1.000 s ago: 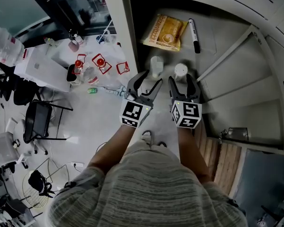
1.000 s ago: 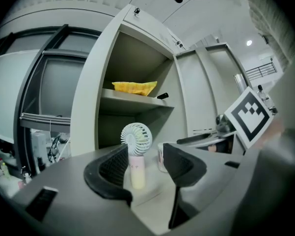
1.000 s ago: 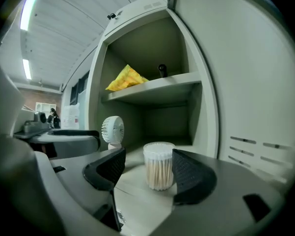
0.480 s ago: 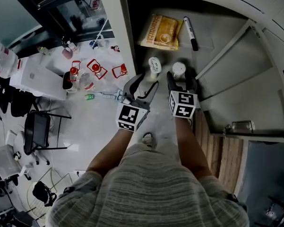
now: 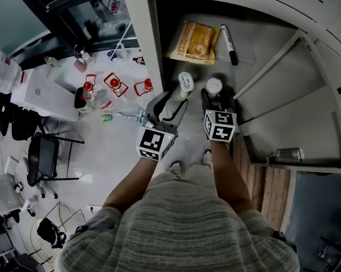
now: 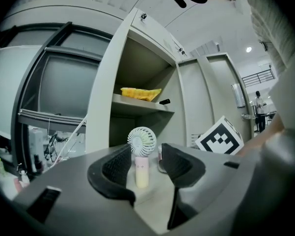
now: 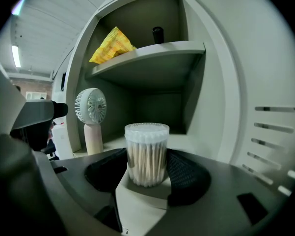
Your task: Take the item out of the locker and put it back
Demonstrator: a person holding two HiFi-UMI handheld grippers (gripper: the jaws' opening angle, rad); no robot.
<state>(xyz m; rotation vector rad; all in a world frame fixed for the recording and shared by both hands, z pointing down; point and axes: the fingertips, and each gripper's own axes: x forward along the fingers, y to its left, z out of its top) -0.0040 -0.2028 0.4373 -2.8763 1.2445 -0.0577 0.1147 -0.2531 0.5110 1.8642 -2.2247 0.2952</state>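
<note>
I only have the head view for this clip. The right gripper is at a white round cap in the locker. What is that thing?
Observer: A clear jar of cotton swabs. It stands upright between the fingers of the right gripper, which are closing.
Operator: And the other hand?
Observer: The left gripper is closing too. The fan stands upright in the gap ahead of it, not gripped.
Operator: Is the stuff at the back on the same level as those two?
Observer: No. The yellow packet and the marker lie on a shelf above them.
</note>
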